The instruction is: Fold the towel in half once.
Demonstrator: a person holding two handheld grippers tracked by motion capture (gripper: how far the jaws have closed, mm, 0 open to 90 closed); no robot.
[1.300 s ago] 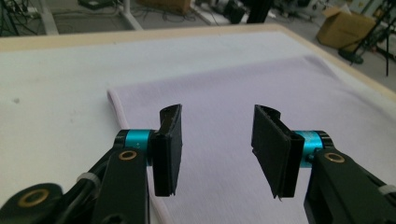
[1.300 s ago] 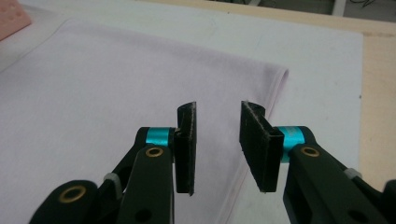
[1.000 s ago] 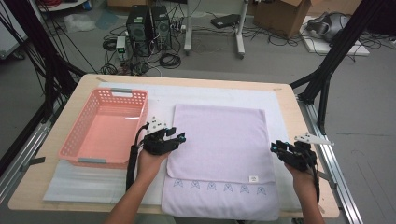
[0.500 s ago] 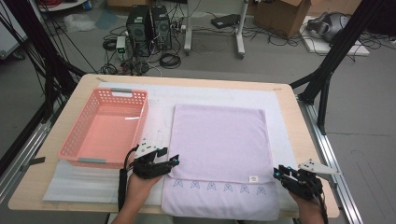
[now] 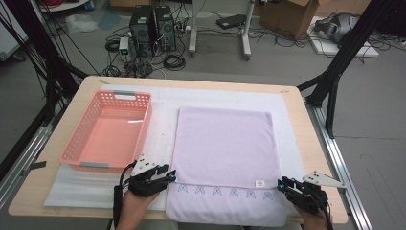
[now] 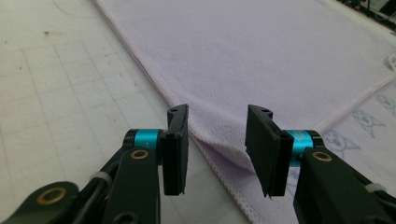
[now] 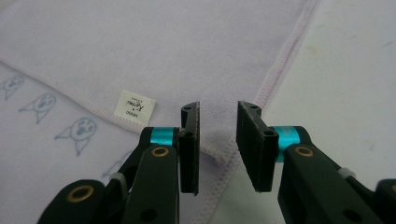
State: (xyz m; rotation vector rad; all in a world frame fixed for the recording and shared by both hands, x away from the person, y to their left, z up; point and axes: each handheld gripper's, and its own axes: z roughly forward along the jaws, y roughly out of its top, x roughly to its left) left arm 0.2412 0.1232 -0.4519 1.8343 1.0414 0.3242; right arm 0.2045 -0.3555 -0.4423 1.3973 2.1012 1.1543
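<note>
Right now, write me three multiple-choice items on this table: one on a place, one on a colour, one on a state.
1. Where does the basket stand from the towel?
A. to its left
B. on it
C. to its right

2. What colour is the towel?
A. green
B. pale lilac
C. black

3. How do the left gripper's jaws stand?
A. shut on the basket rim
B. apart, astride the towel's edge
C. shut on a cable

Key: 1 A, the high view shows the basket beside the towel's left edge; 2 B, the cloth is pale lilac; 3 B, a gap shows between the pads over the hem.
</note>
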